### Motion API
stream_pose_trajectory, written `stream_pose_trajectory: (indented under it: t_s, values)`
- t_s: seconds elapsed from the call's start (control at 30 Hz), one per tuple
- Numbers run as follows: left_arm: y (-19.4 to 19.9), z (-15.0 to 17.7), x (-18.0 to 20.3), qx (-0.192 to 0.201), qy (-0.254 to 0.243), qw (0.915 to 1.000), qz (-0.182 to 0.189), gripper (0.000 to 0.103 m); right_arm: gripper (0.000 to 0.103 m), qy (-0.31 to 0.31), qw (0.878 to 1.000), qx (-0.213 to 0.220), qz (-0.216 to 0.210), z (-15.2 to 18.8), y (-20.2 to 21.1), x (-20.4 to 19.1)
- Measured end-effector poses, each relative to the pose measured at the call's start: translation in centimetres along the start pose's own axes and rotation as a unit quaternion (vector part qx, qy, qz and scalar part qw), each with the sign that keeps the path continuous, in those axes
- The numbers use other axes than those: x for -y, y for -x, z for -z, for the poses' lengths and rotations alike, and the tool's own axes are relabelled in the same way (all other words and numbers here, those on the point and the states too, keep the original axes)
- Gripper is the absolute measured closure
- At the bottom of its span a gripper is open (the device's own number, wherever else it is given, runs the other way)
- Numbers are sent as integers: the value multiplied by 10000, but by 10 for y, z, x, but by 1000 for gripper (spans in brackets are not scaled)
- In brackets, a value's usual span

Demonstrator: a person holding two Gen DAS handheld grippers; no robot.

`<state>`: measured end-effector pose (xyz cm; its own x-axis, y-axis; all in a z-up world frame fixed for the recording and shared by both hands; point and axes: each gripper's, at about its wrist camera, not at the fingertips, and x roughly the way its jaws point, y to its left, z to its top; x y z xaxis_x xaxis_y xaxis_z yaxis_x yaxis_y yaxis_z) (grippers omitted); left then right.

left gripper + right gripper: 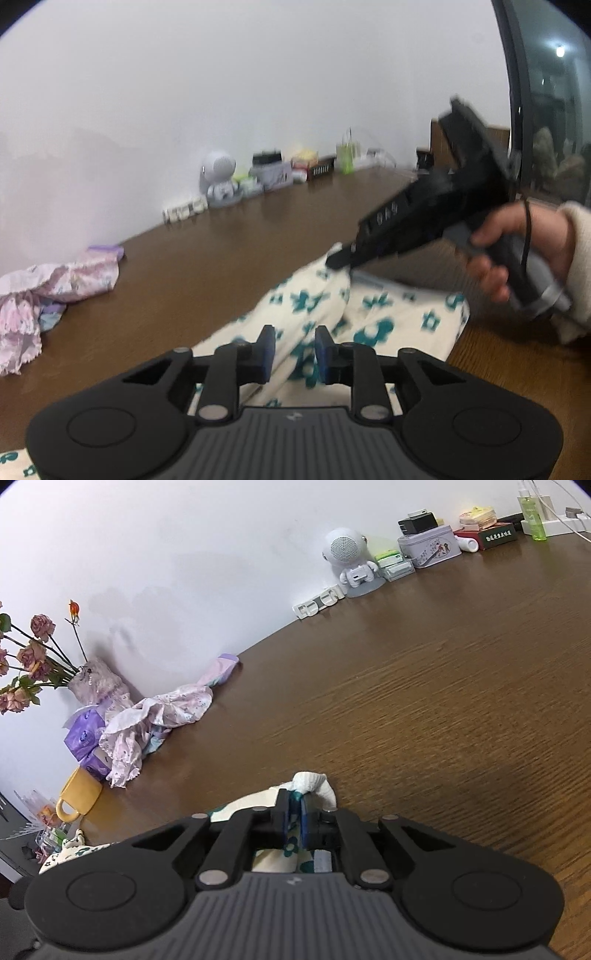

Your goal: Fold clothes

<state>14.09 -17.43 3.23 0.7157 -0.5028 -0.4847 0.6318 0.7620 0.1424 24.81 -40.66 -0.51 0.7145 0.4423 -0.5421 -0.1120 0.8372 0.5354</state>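
A cream garment with teal flower prints (399,317) lies on the brown wooden table (192,273). My left gripper (295,350) sits low over its near part, jaws narrowly apart with a fold of the cloth filling the gap between the blue pads. In the same view, a hand holds my right gripper (334,260) further back; its tip pinches the far edge and lifts it off the table. In the right wrist view, my right gripper (294,812) is shut on the printed garment (314,781), and a white bunch pokes out past the fingertips.
A crumpled pink and lilac garment (162,716) lies at the left by the wall, next to purple tissue packs, dried roses and a yellow mug (79,799). A white astronaut speaker (351,557), tins, boxes and a green bottle line the far wall. A dark window (546,92) stands at the right.
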Motion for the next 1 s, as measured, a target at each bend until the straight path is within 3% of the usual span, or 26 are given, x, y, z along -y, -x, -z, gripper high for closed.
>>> stream_pose_trajectory:
  t_s: [0.17,0.37,0.57,0.7,0.83,1.0]
  values:
    - [-1,-3,-8,37,162,9997,-191,80,87,23,9997,222,53,1,15,-2]
    - [-4,2,-23,-274,328,9986,-304,80,87,808,9930,750,421,9,44,-30]
    - [-10,9,-24,-476,251,9983,-239,83,87,1779,9834,347,12,22,31,-74]
    - [-11,13,-23,-513,245,9982,-208,82,85,2323,9724,96,211,34,8,-95]
    - [-11,15,-26,-514,344,9980,-155,81,81,2506,9671,-111,433,43,-3,-97]
    - [-11,16,-31,-498,471,9976,-126,78,81,2365,9702,-64,517,46,0,-88]
